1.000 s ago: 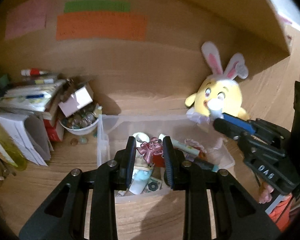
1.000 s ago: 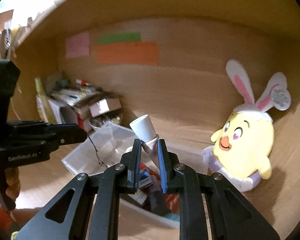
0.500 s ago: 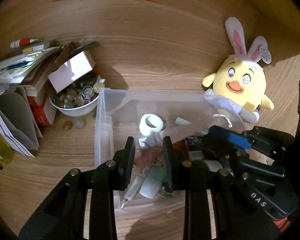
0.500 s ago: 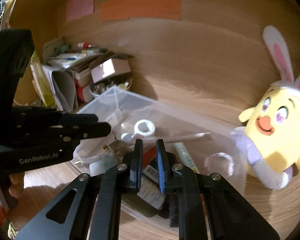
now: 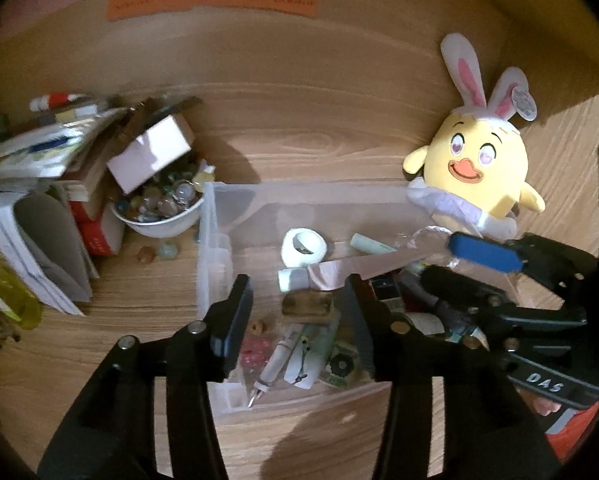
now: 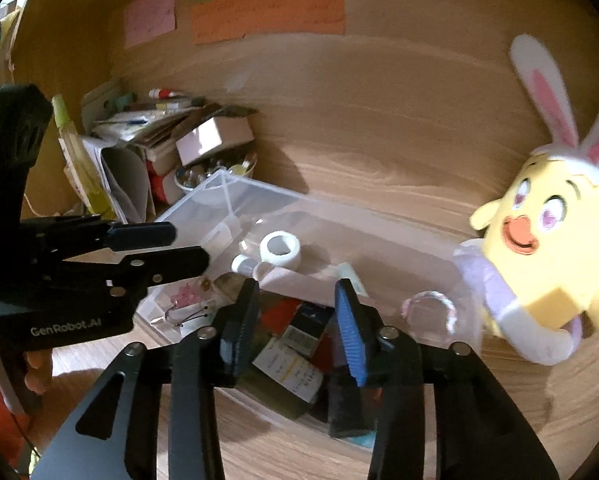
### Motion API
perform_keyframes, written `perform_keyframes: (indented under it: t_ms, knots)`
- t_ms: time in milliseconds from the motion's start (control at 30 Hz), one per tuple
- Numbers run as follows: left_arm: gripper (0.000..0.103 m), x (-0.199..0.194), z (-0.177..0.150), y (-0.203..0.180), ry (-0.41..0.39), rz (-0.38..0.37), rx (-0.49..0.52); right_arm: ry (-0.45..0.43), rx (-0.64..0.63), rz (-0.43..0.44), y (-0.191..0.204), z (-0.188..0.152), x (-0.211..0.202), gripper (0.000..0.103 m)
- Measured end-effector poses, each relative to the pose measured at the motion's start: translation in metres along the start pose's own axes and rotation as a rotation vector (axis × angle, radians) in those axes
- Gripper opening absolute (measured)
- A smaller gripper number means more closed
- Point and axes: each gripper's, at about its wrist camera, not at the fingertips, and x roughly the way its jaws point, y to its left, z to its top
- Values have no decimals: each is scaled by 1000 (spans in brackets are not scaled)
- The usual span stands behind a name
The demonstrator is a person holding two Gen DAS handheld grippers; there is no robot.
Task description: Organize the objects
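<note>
Clutter in the clear plastic bin is overhung by the left gripper and right gripper; both jaws have just been opening, nothing is gripped.

clutter lies in the bin, bowl left, plush right.

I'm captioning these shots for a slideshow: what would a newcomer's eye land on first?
First the yellow plush chick with bunny ears, propped against the wooden back wall right of the clear plastic bin. Next, the bin's jumble of small items, with the white tape roll standing out. Left of it, a white bowl of marbles.
</note>
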Motion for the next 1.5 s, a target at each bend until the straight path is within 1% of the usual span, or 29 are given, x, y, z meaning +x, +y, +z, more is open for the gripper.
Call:
perform_keyframes:
  t_ms: [33, 67, 133, 233, 300, 433, 567, 633, 667, 733, 867, 1000, 1100, 1233, 1300, 1500]
  knots:
    - [54, -3, -1, 0, -4, 5, 3, -8, 2, -10, -1, -1, -5, 46]
    - [57, -5, -1, -1, -6, 9, 5, -15, 5, -15, -2, -2, -8, 48]
    - [58, -9, -3, -1, -8, 13, 9, -27, 13, -21, -3, -4, -16, 54]
    - [61, -14, -6, -1, -11, 9, 10, -38, 30, -32, -3, -8, -23, 61]
    - [66, -18, -9, -1, -18, 8, 10, -41, 38, -36, -3, -10, -27, 63]
    - [66, -23, -17, -2, -20, -2, 16, -50, 48, -53, 0, -17, -36, 68]
    - [66, -28, -25, -3, -17, -13, 27, -54, 61, -63, 2, -26, -43, 70]
    - [70, -32, -30, -5, -24, -15, 36, -56, 67, -65, 3, -30, -47, 71]
    - [74, -34, -32, -6, -29, -14, 37, -59, 73, -65, 4, -32, -49, 72]
    - [77, -38, -38, -8, -43, -14, 45, -65, 82, -70, 5, -37, -52, 77]
    - [84, -46, -46, -14, -63, -4, 66, -73, 93, -76, 9, -45, -58, 78]
    - [89, -55, -54, -20, -99, 17, 89, -89, 108, -84, 12, -53, -65, 79]
    - [90, -60, -59, -24, -114, 17, 101, -105, 121, -92, 14, -58, -71, 83]
    - [92, -63, -66, -30, -134, 26, 119, -114, 128, -101, 16, -65, -76, 83]
    - [95, -65, -68, -31, -143, 28, 122, -116, 135, -102, 16, -68, -78, 83]
    - [95, -66, -72, -32, -151, 20, 111, -113, 143, -107, 17, -74, -81, 84]
